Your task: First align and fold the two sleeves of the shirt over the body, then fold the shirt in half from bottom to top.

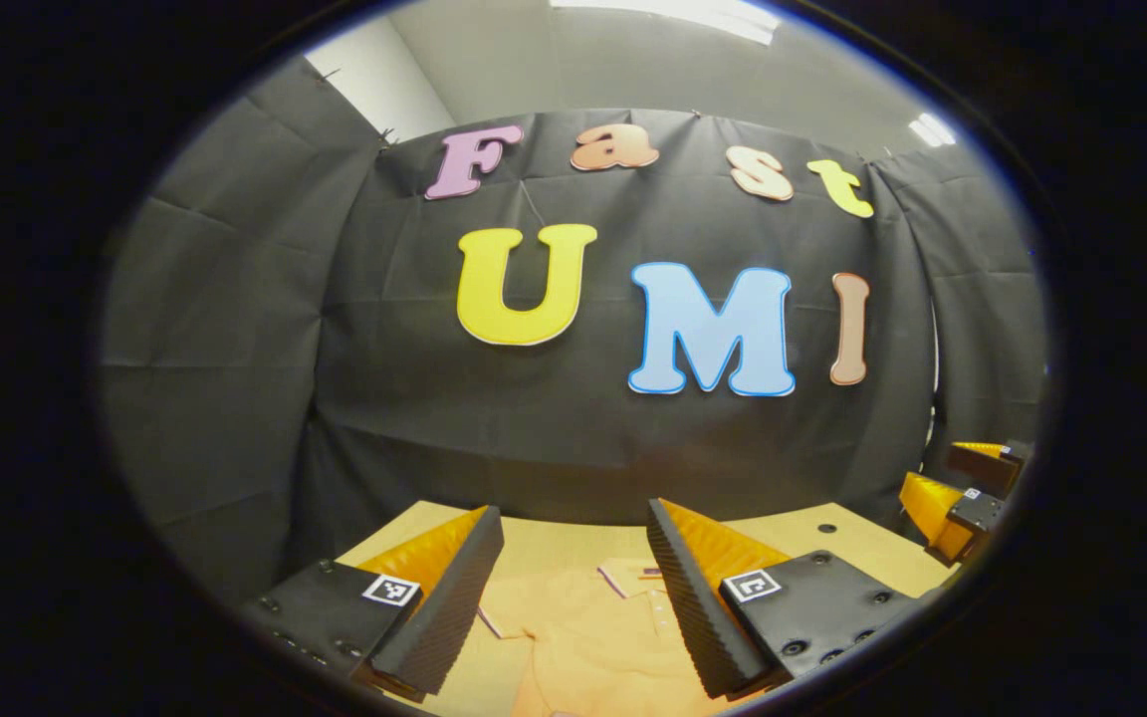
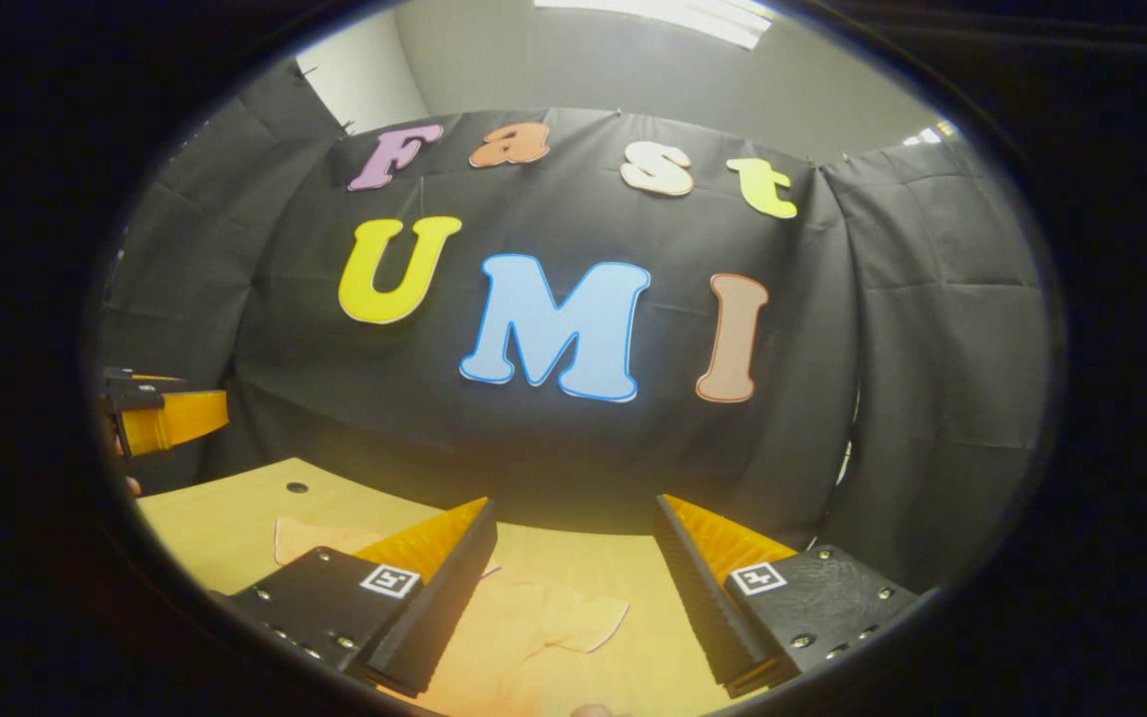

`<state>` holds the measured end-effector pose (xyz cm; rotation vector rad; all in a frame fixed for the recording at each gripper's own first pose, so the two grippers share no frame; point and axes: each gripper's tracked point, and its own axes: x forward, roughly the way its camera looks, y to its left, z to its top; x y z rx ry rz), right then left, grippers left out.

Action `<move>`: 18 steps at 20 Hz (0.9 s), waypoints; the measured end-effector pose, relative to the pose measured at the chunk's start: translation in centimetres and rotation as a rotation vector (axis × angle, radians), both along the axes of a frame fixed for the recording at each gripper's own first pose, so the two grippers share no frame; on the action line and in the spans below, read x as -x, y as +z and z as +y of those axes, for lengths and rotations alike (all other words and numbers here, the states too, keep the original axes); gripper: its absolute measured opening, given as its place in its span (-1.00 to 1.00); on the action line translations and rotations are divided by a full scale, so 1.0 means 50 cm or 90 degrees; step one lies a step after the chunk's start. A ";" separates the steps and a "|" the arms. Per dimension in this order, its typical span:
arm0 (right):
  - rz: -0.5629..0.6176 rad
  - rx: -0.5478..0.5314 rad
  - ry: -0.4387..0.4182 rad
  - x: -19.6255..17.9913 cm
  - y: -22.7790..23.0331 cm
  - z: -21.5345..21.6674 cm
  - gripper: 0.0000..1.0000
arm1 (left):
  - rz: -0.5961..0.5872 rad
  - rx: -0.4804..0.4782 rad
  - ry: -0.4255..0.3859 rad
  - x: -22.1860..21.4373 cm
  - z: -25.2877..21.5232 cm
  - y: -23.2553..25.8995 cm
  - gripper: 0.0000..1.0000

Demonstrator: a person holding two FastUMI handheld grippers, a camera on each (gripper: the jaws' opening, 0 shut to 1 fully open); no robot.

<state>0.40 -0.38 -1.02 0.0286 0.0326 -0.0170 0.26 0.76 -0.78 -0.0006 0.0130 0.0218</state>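
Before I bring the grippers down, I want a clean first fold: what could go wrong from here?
1. Both grippers, left and right, hang open above the shirt and hold nothing, so a hasty pinch could catch the body along with a sleeve.
2. The sleeve lies loose near the table edge and may drag askew.

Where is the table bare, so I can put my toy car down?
Bare wooden table lies left of the orange shirt, around the small round hole. More bare wood runs behind the collar, along the black cloth wall. The middle is crowded by shirt.
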 end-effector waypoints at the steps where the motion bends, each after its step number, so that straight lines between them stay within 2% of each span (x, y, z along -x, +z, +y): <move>1: 0.003 0.000 0.001 -0.002 -0.002 0.001 0.94 | 0.001 0.001 0.003 -0.001 0.002 -0.001 0.87; 11: 0.026 -0.001 0.022 -0.028 -0.032 0.003 0.94 | 0.009 -0.004 0.020 0.004 0.001 -0.011 0.87; 18: 0.090 -0.019 0.028 -0.071 -0.108 -0.018 0.96 | 0.028 -0.009 0.024 -0.011 -0.015 -0.036 0.87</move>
